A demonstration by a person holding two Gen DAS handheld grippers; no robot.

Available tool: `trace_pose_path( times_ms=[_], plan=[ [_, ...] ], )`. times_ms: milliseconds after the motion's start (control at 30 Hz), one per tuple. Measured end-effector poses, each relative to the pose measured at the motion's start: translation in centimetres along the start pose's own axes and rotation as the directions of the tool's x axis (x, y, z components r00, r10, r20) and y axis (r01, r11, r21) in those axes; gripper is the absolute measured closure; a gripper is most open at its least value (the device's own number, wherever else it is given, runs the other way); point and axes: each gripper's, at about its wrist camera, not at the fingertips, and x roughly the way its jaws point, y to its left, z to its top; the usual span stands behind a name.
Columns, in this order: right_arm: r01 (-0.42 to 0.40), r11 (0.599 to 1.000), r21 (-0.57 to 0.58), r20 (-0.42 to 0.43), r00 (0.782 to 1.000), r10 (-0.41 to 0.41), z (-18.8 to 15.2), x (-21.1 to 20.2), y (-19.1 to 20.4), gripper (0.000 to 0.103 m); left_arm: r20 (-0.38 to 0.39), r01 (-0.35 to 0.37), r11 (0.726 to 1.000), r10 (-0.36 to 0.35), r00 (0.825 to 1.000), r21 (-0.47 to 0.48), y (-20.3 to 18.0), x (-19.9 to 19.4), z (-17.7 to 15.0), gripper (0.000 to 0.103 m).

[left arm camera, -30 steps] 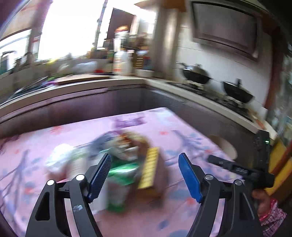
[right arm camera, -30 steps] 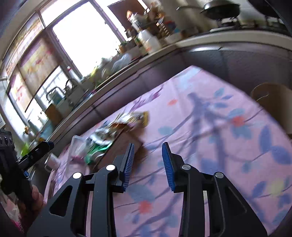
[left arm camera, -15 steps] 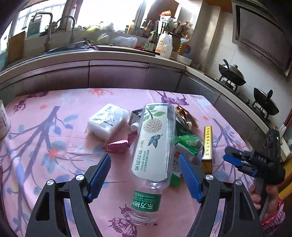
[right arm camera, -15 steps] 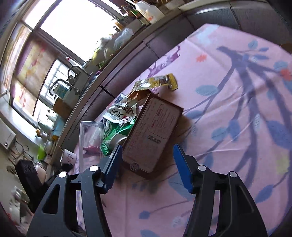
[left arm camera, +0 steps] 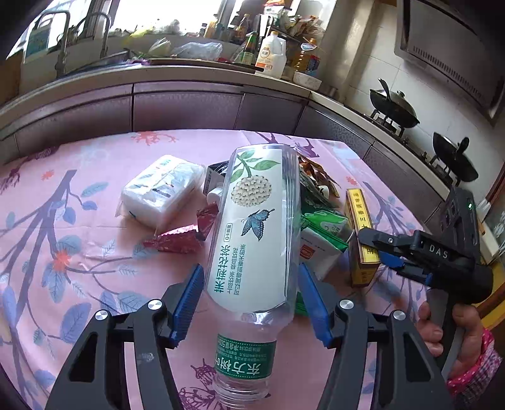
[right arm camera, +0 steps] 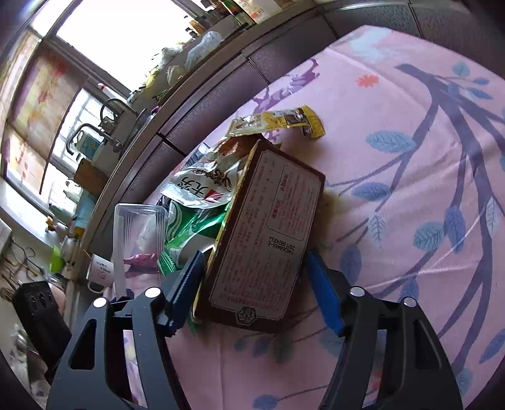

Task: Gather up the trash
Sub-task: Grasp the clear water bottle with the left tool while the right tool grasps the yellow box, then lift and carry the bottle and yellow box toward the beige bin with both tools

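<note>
Clear plastic bottle (left arm camera: pixel 255 233) lies centred on the pink floral tablecloth (left arm camera: pixel 79 220), between my closing left gripper (left arm camera: pixel 249 299) pads, not yet clamped. My right gripper (right arm camera: pixel 255 284) closes around the brown cardboard box (right arm camera: pixel 265 246). Squeeze the bottle gently, mid-body.

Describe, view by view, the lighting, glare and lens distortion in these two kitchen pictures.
Left wrist view: the window is blown out white, the fisheye bends the counter edge into an arc, and the plastic bottle is sharp. Right wrist view: the window glares too, the tablecloth is evenly lit, and the brown box casts a soft shadow.
</note>
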Motion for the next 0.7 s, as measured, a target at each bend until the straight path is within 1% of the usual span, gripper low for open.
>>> trace_pose_path(
  times_ms=[33,67,100,133,167,200,233,267,300,367,400,433,467,500,533,567,633,700],
  plan=[
    [0.003,0.999,-0.035,0.015,1.0,-0.003,0.0,-0.4,0.5,0.06,0.005,-0.001,1.0,0.001,1.0,0.006,-0.1,-0.1,-0.1,0.043],
    [0.009,0.998,-0.058,0.027,1.0,-0.008,0.1,-0.9,0.9,0.072,0.007,0.001,1.0,-0.001,1.0,0.006,-0.2,-0.3,-0.1,0.045],
    [0.015,0.996,-0.086,0.041,0.999,-0.011,0.1,-1.4,1.3,0.082,0.01,0.006,1.0,-0.006,1.0,0.006,-0.2,-0.4,-0.2,0.045],
    [0.016,0.995,-0.096,0.046,0.999,-0.012,0.2,-1.9,1.4,0.087,0.015,0.013,1.0,-0.013,1.0,0.007,-0.3,-0.7,-0.3,0.047],
    [0.015,0.995,-0.097,0.046,0.999,-0.011,0.3,-2.1,1.4,0.088,0.022,0.016,1.0,-0.017,1.0,0.012,-0.4,-0.9,-0.3,0.053],
    [0.02,0.995,-0.101,0.045,0.999,-0.015,0.3,-2.4,1.3,0.088,0.034,0.021,1.0,-0.021,0.999,0.02,-0.6,-1.3,-0.3,0.066],
    [0.029,0.993,-0.11,0.049,0.999,-0.023,0.3,-2.6,1.3,0.087,0.05,0.016,0.999,-0.018,0.999,0.03,-0.8,-1.8,-0.2,0.092],
    [0.067,0.989,-0.133,0.072,0.996,-0.058,0.3,-3.0,1.3,0.084,0.05,0.023,0.999,-0.025,0.998,0.037,-0.9,-2.2,-0.1,0.099],
    [0.101,0.984,-0.149,0.093,0.992,-0.088,0.3,-3.3,1.4,0.084,0.043,0.031,0.999,-0.032,0.999,0.033,-0.9,-2.2,0.0,0.098],
    [0.133,0.977,-0.165,0.114,0.987,-0.115,0.2,-3.8,1.5,0.074,0.043,0.018,1.0,-0.019,0.999,0.024,-0.9,-2.2,0.0,0.098],
    [0.136,0.977,-0.167,0.126,0.985,-0.115,0.1,-4.1,1.5,0.062,0.045,0.009,1.0,-0.01,0.999,0.023,-1.0,-2.2,-0.1,0.095],
    [0.145,0.973,-0.178,0.142,0.982,-0.121,-0.1,-4.3,1.8,0.052,0.039,-0.002,1.0,0.001,0.999,0.024,-1.1,-2.1,-0.1,0.071],
    [0.159,0.968,-0.195,0.157,0.979,-0.129,-0.4,-4.5,2.0,0.049,0.026,-0.025,0.999,0.024,0.999,0.023,-1.1,-1.9,0.0,0.026],
    [0.178,0.959,-0.22,0.172,0.975,-0.141,-0.8,-4.6,2.4,0.044,0.033,-0.05,0.999,0.05,0.998,0.015,-0.9,-2.0,-0.1,0.008],
    [0.192,0.952,-0.24,0.181,0.972,-0.151,-1.2,-4.6,2.7,0.043,0.071,-0.062,0.998,0.062,0.996,0.002,-0.7,-2.4,-0.2,0.006],
    [0.205,0.945,-0.255,0.185,0.97,-0.16,-1.5,-4.5,3.0,0.043,0.075,-0.058,0.998,0.058,0.996,0.001,-0.6,-2.5,-0.3,0.008],
    [0.234,0.929,-0.286,0.187,0.965,-0.186,-2.3,-3.9,3.3,0.043,0.056,-0.062,0.998,0.061,0.997,0.01,-0.5,-2.2,-0.2,0.01],
    [0.249,0.921,-0.299,0.177,0.963,-0.203,-2.7,-3.1,3.4,0.043,0.052,-0.085,0.996,0.084,0.995,0.024,-0.9,-1.9,-0.5,0.01]
  ],
)
